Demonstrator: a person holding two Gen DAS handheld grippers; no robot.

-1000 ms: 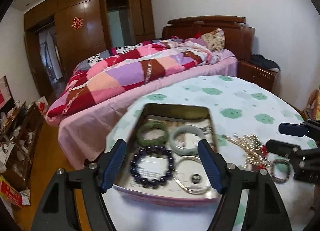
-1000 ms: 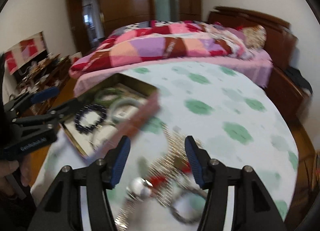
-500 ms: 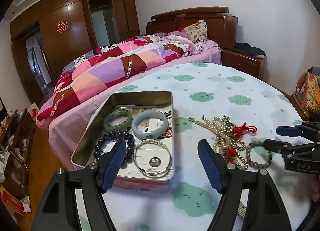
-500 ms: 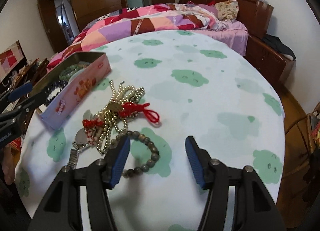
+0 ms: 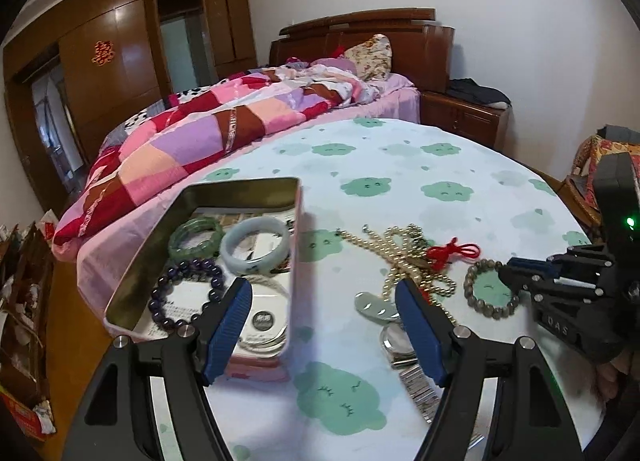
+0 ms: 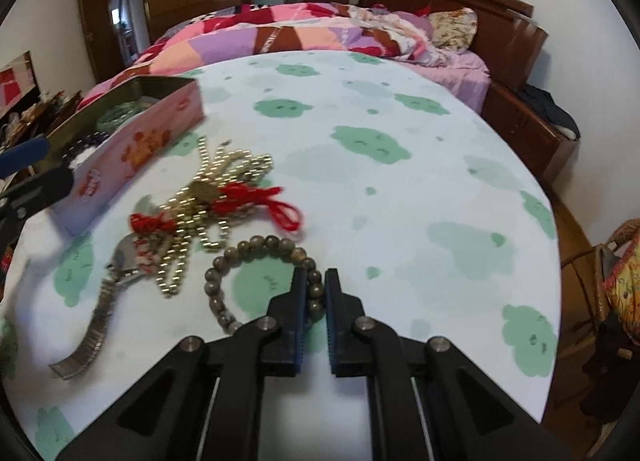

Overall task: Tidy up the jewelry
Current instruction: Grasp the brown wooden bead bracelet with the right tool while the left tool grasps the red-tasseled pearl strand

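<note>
A grey bead bracelet [image 6: 256,243] lies on the cloud-print tablecloth [image 6: 400,201]. My right gripper [image 6: 314,275] is closing, and its blue pads pinch the bracelet's near right beads. In the left wrist view the same bracelet [image 5: 474,273] sits at the right gripper's [image 5: 508,265] tips. Left of it lie a gold bead necklace [image 6: 236,161] with red knots [image 6: 280,205] and a metal watch [image 6: 100,317]. My left gripper [image 5: 322,289] hangs open over the near right corner of the pink tin [image 5: 240,183], holding nothing.
The tin holds a green bangle [image 5: 196,237], a pale bangle [image 5: 256,245], a purple bead bracelet [image 5: 184,297] and a silver bangle [image 5: 264,325]. A bed [image 5: 240,109] with a patchwork quilt stands behind the round table. A wooden nightstand [image 5: 464,117] is at the right.
My right gripper has dropped toward the table and its jaws have come together on the grey bead bracelet. My left gripper has shifted right, off the tin's middle, and stays open.
</note>
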